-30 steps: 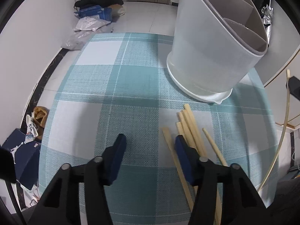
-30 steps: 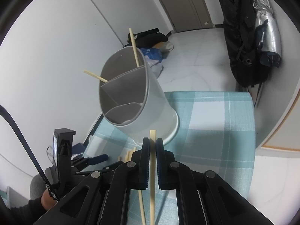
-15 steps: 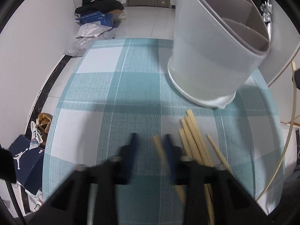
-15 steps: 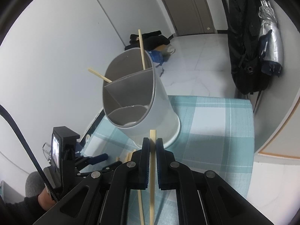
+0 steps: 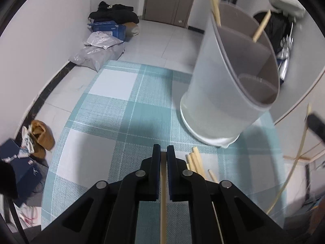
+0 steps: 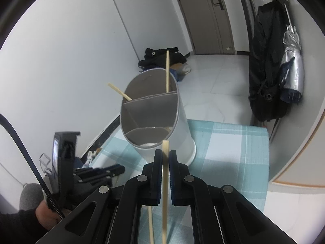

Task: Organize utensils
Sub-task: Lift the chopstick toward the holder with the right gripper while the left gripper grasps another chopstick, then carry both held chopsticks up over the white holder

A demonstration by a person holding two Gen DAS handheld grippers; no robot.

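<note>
**Holding a chopstick in each gripper, two already in the holder**

Clamping down, my left gripper (image 5: 163, 152) has just drawn its jaws together on a single chopstick (image 5: 163, 203), which now runs back between the pads toward the camera. My right gripper (image 6: 165, 156) is pinched tight on a second chopstick (image 6: 165, 183), whose tip pokes out past the fingertips and points toward the utensil holder (image 6: 158, 122).

That grey divided holder stands on the checked tablecloth (image 5: 121, 111), toward the far right corner of the table as my left wrist camera sees it. Two chopsticks (image 6: 167, 71) already lean in its rear compartment; the nearer compartments look empty, as far as I can see into them.

A small bundle of loose chopsticks (image 5: 196, 162) lies on the cloth just right of my left gripper, between it and the holder's base. I cannot count them exactly, because my gripper covers their near ends.

So I judge the job under way but not half done: two sticks are stowed, two are in my grip and not yet delivered, and several wait on the cloth. Both held sticks want dropping into the holder next, then the bundle needs clearing.
</note>
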